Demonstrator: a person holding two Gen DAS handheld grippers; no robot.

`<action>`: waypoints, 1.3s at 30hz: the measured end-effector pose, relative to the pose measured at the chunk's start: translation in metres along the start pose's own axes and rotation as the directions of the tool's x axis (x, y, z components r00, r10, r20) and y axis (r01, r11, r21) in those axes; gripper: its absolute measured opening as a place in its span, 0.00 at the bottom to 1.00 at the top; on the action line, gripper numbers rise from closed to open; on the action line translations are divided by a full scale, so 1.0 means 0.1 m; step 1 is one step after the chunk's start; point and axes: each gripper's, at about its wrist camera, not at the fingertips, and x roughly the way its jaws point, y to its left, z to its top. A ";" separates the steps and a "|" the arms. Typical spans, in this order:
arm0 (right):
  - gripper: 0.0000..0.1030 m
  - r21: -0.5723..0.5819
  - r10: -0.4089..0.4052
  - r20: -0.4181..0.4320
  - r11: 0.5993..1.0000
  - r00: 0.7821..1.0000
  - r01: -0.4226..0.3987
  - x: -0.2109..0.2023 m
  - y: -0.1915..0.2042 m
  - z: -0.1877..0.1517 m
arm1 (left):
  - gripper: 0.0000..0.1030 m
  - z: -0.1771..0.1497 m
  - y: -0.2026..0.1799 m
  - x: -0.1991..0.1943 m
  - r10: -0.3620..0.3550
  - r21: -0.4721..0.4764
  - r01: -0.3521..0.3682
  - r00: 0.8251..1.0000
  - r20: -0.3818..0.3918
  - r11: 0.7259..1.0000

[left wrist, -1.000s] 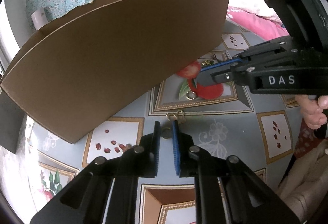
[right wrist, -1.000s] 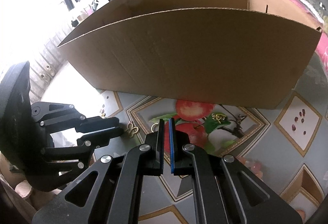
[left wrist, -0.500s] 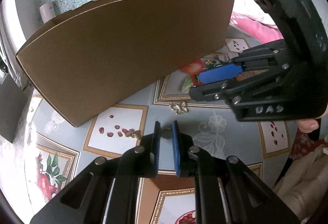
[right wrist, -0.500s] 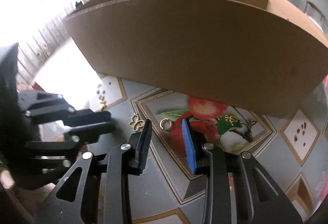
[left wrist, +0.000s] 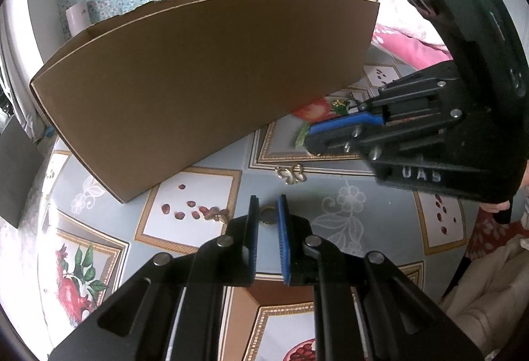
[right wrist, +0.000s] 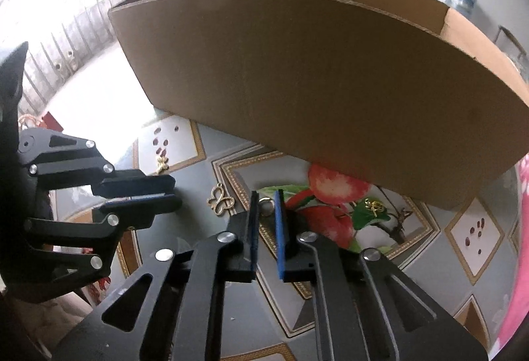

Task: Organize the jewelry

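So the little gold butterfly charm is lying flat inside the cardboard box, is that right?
Not quite. The butterfly charm is lying flat, but on the patterned tablecloth in front of the cardboard box, not inside it. The right wrist view shows it clearly.
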 end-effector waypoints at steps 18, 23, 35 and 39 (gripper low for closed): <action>0.31 -0.246 0.117 -0.024 0.962 0.993 -0.119 -0.23 -0.03 0.00 | 0.10 -0.01 -0.01 -0.10 0.012 0.006 -0.012 1.000 0.015 1.000; 0.27 -0.319 0.140 -0.101 0.933 0.985 -0.165 -0.11 -0.09 0.09 | 0.10 -0.01 -0.01 -0.10 0.013 -0.001 -0.013 1.000 0.023 1.000; 0.08 -0.364 0.176 -0.160 0.904 0.971 -0.224 -0.10 -0.10 0.16 | 0.10 -0.02 0.02 -0.10 0.014 -0.010 -0.013 1.000 0.023 1.000; 0.01 -0.323 0.186 -0.142 0.920 0.972 -0.223 -0.13 -0.25 0.13 | 0.10 -0.01 0.00 -0.13 0.020 -0.004 -0.020 0.999 0.029 1.000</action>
